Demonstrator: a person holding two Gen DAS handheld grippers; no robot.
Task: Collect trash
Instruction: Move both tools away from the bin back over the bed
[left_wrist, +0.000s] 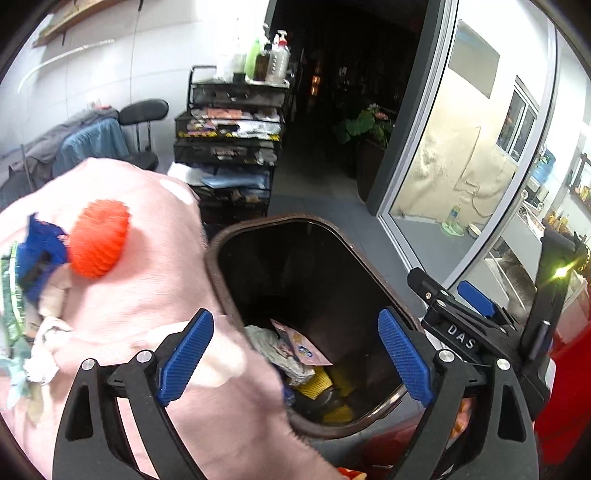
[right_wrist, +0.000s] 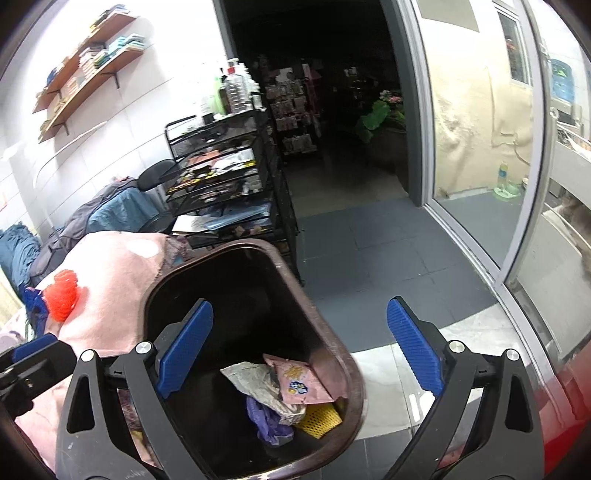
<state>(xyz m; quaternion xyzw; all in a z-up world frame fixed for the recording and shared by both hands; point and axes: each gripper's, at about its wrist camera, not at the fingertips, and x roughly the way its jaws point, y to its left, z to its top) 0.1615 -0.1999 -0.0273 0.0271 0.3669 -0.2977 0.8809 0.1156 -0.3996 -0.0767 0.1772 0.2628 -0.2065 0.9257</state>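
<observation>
A dark brown trash bin (left_wrist: 255, 236) (right_wrist: 207, 266) stands open below both grippers. Inside lie a pink wrapper (left_wrist: 301, 347) (right_wrist: 303, 380), crumpled grey paper (right_wrist: 251, 380), a purple bag (right_wrist: 266, 421) and yellow mesh (left_wrist: 317, 384) (right_wrist: 321, 417). My left gripper (left_wrist: 295, 362) is open and empty over the bin's near rim. My right gripper (right_wrist: 299, 354) is open and empty over the bin's right side; it also shows in the left wrist view (left_wrist: 465, 306). On a pink cloth (left_wrist: 147, 266) (right_wrist: 110, 288) left of the bin lie an orange spiky ball (left_wrist: 98, 238) (right_wrist: 62, 295), a blue scrap (left_wrist: 37, 254) and crumpled paper (left_wrist: 44, 350).
A black mesh cart (left_wrist: 229, 147) (right_wrist: 221, 177) with papers and bottles stands behind the bin. A chair with clothes (left_wrist: 88, 144) is at the left. A glass door (left_wrist: 461, 166) (right_wrist: 480, 147) is at the right, above dark floor tiles (right_wrist: 369, 258). A red surface (right_wrist: 569, 398) is at lower right.
</observation>
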